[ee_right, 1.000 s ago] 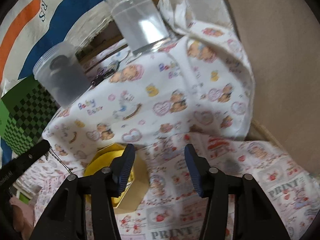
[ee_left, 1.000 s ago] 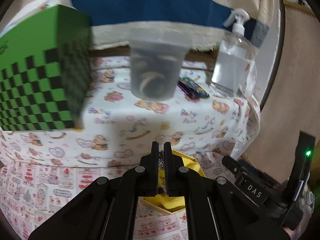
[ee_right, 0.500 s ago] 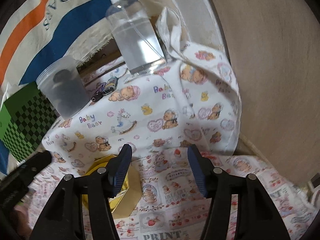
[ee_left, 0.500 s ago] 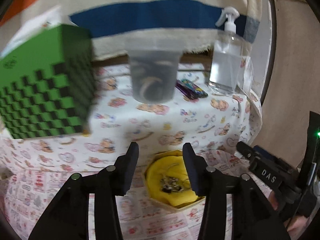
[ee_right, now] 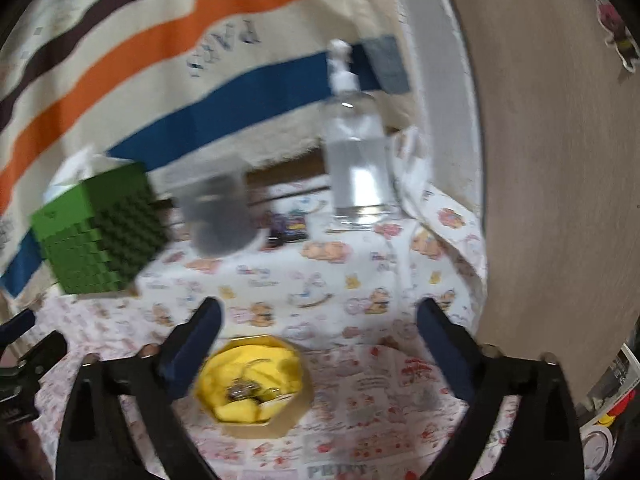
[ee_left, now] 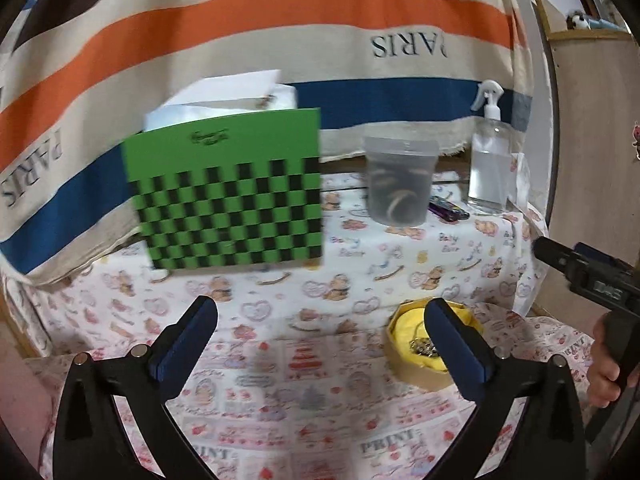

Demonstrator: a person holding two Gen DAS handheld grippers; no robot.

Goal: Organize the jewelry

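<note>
Left gripper [ee_left: 320,320]: jaws opening, now spread wide, nothing between them, only printed cloth [ee_left: 280,380] below. Right gripper [ee_right: 318,320]: same, jaws opening, wide, empty.

Yellow octagonal box [ee_right: 256,384] sits on the cloth just past the right gripper's left finger, in its lower-left gap. From the left wrist view it sits behind the right finger, off to the right. Box is open, lined yellow, with a small tangle of metal jewelry [ee_right: 244,392] heaped in the middle. It looks like fine chain, links too small to resolve. Right view is motion-blurred, so no piece count.

Risks, my read:
- Chain is thin and bunched; a pinch could lift the whole clump or slip off.
- Box looks light; a finger catching the rim could tip or slide it.
- Both grippers are near the same box, so they could collide if both go in.

Further back on the raised cloth-covered ledge: green checkered box [ee_left: 228,192], translucent lidded tub [ee_left: 400,184], spray bottle [ee_left: 490,168]. Striped fabric [ee_left: 240,40] hangs behind.
</note>
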